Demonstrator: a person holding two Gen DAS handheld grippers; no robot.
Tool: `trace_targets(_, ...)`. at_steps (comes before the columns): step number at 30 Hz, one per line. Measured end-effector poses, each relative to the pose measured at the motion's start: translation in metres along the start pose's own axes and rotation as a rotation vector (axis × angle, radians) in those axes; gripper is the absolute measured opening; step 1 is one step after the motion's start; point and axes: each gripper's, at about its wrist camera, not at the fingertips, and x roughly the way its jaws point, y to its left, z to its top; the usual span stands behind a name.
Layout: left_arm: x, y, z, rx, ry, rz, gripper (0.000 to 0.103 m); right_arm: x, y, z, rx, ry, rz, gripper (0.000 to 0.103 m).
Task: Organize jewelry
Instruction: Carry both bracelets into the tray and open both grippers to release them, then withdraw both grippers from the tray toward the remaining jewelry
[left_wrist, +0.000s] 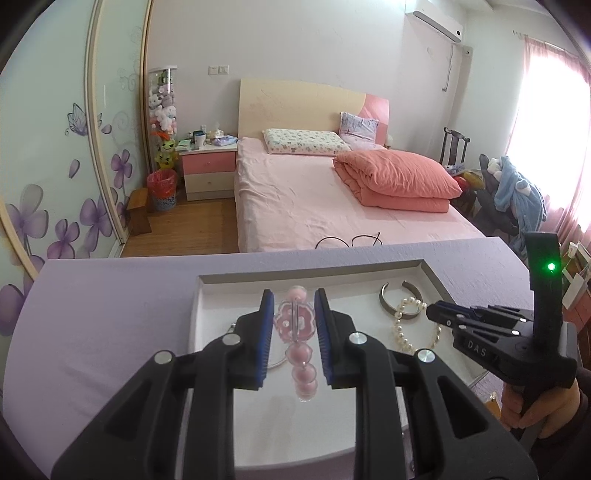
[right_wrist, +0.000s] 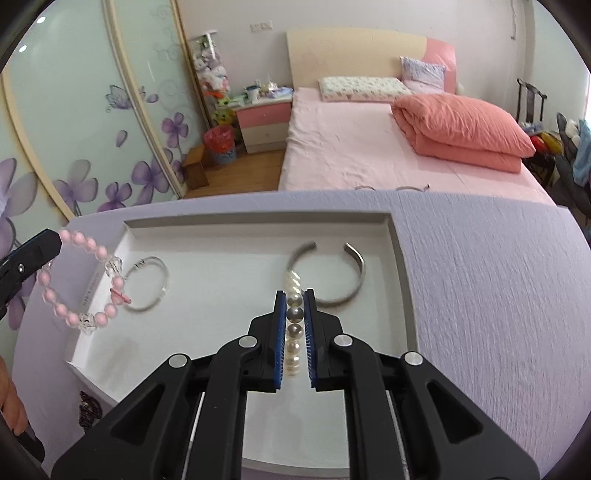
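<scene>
- Two bracelets are up in the air at once, one per claw, both over the white tray (left_wrist: 207, 295) on the lilac-covered table (left_wrist: 110, 325).
- From the left wrist: the left gripper (left_wrist: 293, 314) is pinched on the pink bead bracelet (left_wrist: 295, 325), which hangs edge-on between the blue pads, its beads running straight down from the tips toward the tray floor. The right gripper (left_wrist: 430, 312) comes in from the right side, nose against the pearl bracelet (left_wrist: 410, 325), just beside the silver cuff (left_wrist: 402, 299).
- From the right wrist: the right gripper (right_wrist: 295, 306) is pressed together on the pearl strand, which lies along the line of the fingers and points ahead at the cuff lying flat, its gap toward the far wall of the tray. I judge that the right-hand half of the tray is the nearer drop spot.
- At the left edge the pink loop dangles from the left claw, above the tray's left rim, near a clear bangle (right_wrist: 147, 284) lying flat.
</scene>
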Motion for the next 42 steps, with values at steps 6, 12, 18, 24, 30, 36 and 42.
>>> trace_targets(6, 0.020, -0.002, 0.002, 0.000, 0.021, -0.008, 0.022, -0.012, -0.006, -0.005, -0.002, -0.033, -0.005, 0.040)
trace_targets(12, 0.038, -0.005, 0.004, 0.004, 0.041, -0.021, 0.022, -0.019, -0.008, -0.011, -0.012, -0.041, 0.018, 0.043)
trace_targets(18, 0.056, -0.013, 0.006, 0.006, 0.052, -0.031, 0.023, -0.025, -0.006, -0.019, -0.045, -0.057, 0.011, 0.045)
trace_targets(24, 0.061, -0.018, 0.006, 0.002, 0.024, 0.010, 0.055, -0.030, -0.001, -0.029, -0.083, -0.073, -0.010, 0.045)
trace_targets(30, 0.028, -0.019, -0.001, 0.064, -0.094, 0.179, 0.080, -0.044, -0.001, -0.040, -0.089, -0.115, -0.016, 0.054)
trace_targets(36, -0.007, -0.013, -0.017, 0.103, -0.193, 0.285, 0.089, -0.056, 0.001, -0.051, -0.080, -0.134, -0.002, 0.060)
trace_targets(42, -0.037, -0.002, -0.039, 0.100, -0.235, 0.332, 0.090, -0.065, 0.007, -0.063, -0.071, -0.136, 0.012, 0.061)
